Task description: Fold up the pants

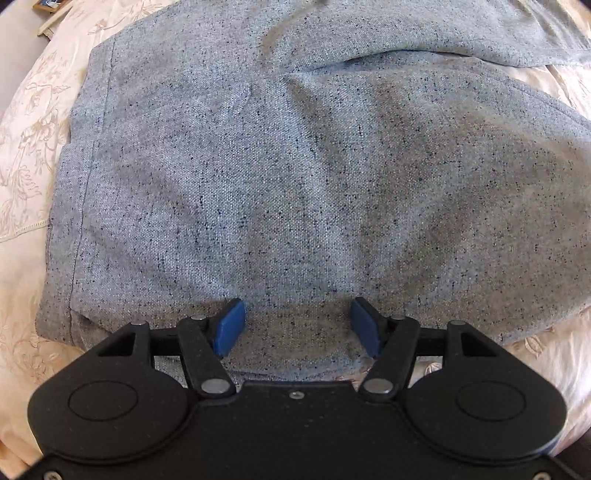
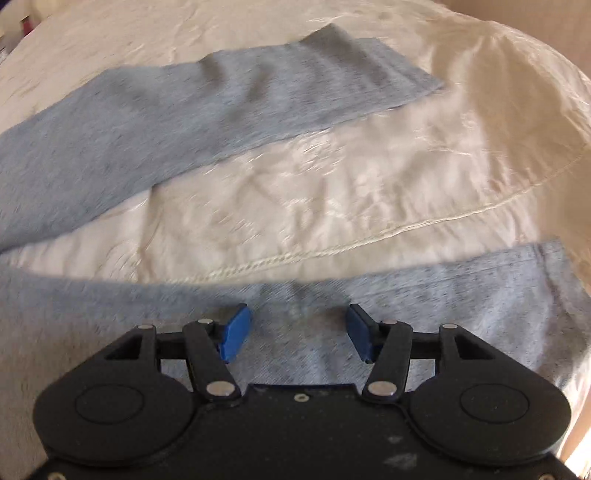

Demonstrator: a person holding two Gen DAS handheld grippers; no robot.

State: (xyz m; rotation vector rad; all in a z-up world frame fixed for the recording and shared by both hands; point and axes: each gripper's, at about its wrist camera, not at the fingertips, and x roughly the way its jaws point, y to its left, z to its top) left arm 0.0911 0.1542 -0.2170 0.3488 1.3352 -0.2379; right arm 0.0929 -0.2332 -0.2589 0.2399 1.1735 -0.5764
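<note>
Across the left wrist view, from about 9 o'clock to 3 o'clock, spreads the light blue-grey flecked woven pants (image 1: pixel 295 177), lying on a cream floral-patterned satin bedspread (image 1: pixel 26 122) that shows at 9 o'clock and again at 4 o'clock. A stitched seam of the cloth runs down the 9 o'clock side, and a fold ridge crosses toward 1 o'clock, where a further layer of the same fabric lies. At 6 o'clock the black left gripper (image 1: pixel 297 325) points over the near edge of the pants, its blue pads (image 1: pixel 229 325) set wide apart with nothing between them but the fabric lying below; whether the tips touch the cloth cannot be told. At 11 o'clock, in the far corner, a small wooden-edged object (image 1: pixel 50 11) sits beyond the bedspread.

Over in the right wrist view, the picture is smeared by motion. One pant leg reaches from 9 o'clock up to a straight hem near 1 o'clock, and a second leg crosses the lower frame from 8 o'clock to 3 o'clock. Between them lies bare bedspread with a stitched cream border line (image 2: pixel 332 251). At 6 o'clock the black right gripper (image 2: pixel 298 330) stands over the nearer leg, its blue pads spread wide and holding nothing.
</note>
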